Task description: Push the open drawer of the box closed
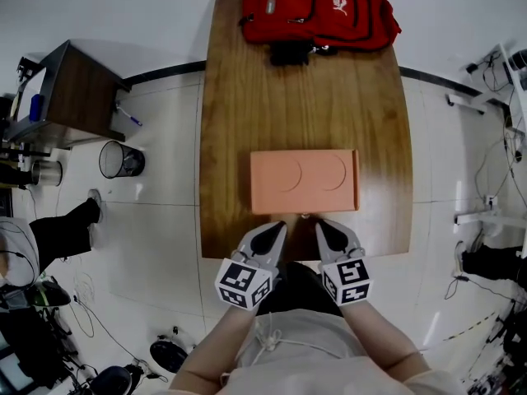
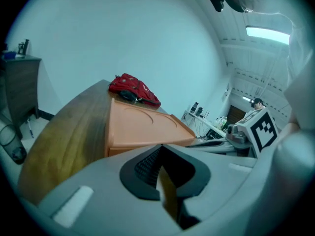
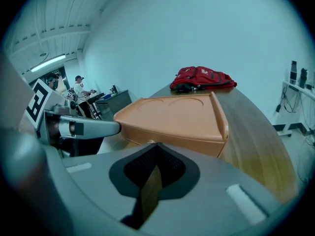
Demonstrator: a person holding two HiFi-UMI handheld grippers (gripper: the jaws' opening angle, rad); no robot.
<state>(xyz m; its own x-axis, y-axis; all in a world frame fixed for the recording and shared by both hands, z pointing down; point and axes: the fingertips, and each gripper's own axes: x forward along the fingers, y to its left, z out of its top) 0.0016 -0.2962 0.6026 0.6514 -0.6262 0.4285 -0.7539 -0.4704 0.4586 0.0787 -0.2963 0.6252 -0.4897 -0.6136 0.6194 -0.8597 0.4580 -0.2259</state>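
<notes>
Lengthwise down the head view runs a long brown wooden table (image 1: 239, 122), the largest thing in sight. On its far end lies a red fabric backpack (image 1: 317, 8). The flat orange rectangular box (image 1: 305, 179) sits nearer the person, close to the table's near edge, and its near face looks flush, with a small knob at the middle. Both tools point at that face. The left gripper (image 1: 278, 227) and the right gripper (image 1: 323, 225) sit just beside it on either side of the knob. Each has its jaws drawn together on nothing — only a thin slit of table shows between them. Off to the left, a black mesh waste bin (image 1: 121, 160) stands on the floor.
</notes>
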